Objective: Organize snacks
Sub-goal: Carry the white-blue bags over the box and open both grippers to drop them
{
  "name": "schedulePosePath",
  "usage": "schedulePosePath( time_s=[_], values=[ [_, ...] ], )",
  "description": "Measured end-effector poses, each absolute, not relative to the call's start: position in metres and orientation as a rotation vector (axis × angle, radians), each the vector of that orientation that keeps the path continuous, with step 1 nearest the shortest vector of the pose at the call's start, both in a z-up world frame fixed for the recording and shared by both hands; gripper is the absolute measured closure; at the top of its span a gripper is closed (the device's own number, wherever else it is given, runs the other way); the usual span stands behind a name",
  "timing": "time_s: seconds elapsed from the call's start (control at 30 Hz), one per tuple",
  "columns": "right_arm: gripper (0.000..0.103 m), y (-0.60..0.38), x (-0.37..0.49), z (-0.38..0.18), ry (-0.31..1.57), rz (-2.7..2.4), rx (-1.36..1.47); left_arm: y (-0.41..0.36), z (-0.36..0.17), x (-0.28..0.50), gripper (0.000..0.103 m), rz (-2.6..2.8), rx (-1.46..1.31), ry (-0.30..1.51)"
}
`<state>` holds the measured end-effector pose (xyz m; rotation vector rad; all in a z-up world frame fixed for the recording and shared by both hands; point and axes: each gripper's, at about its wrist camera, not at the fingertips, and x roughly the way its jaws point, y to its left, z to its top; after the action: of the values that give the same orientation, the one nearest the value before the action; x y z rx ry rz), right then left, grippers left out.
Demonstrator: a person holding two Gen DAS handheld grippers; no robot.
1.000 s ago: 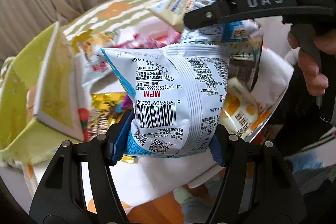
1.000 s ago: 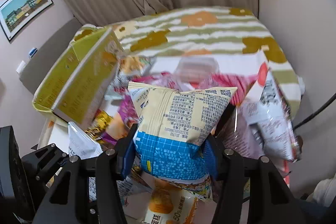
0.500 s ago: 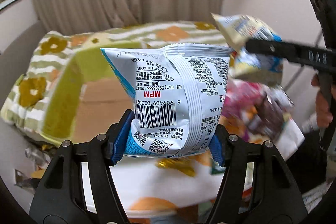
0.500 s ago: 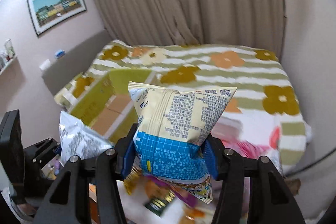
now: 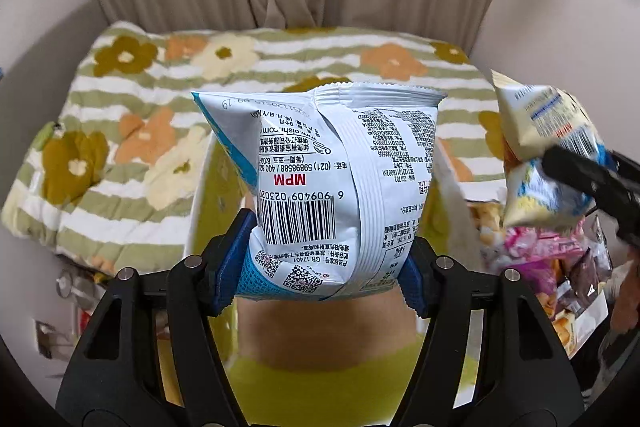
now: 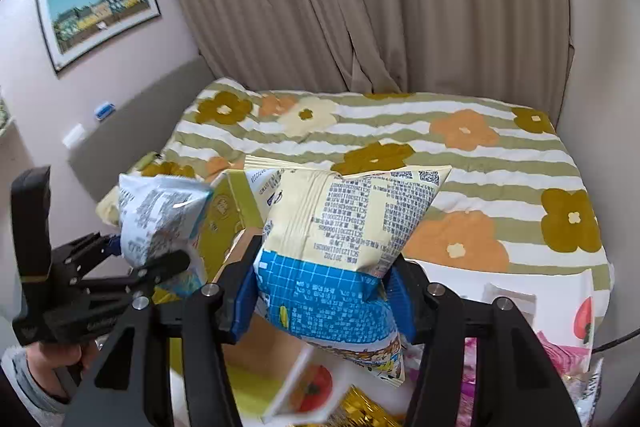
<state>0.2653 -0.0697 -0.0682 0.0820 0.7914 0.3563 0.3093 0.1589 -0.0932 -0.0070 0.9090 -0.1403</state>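
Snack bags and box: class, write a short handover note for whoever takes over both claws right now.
Left claw: shut on the white snack bag, held above the open yellow-green box.
Right claw: shut on the cream-and-blue snack bag, also held up near the box.
Done: both bags picked up.
Left: drop both into the box, then clear the remaining snack pile to the right.
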Motion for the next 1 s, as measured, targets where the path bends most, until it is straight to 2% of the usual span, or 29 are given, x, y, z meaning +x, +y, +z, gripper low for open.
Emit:
schedulePosePath(
  time_s=[0.17,0.2,0.27,0.3,0.33,1.0],
  values=[
    [0.051,-0.041,0.293,-0.084,0.838,0.306,0.089,0.167,-0.119,0.357,0.041,-0.195,0.019,0.974],
    [0.051,-0.040,0.296,-0.086,0.845,0.300,0.093,0.166,-0.123,0.361,0.038,-0.203,0.020,0.981],
    [0.051,-0.034,0.306,-0.093,0.864,0.278,0.103,0.164,-0.131,0.373,0.020,-0.212,0.038,0.998],
    [0.051,-0.032,0.309,-0.096,0.870,0.269,0.104,0.164,-0.133,0.376,0.005,-0.212,0.047,0.998],
    [0.051,-0.029,0.312,-0.099,0.876,0.259,0.102,0.166,-0.135,0.378,0.003,-0.220,0.051,0.990],
    [0.050,0.001,0.349,-0.126,0.976,0.342,0.113,0.202,-0.125,0.335,0.003,-0.105,-0.033,0.983]
  ],
)
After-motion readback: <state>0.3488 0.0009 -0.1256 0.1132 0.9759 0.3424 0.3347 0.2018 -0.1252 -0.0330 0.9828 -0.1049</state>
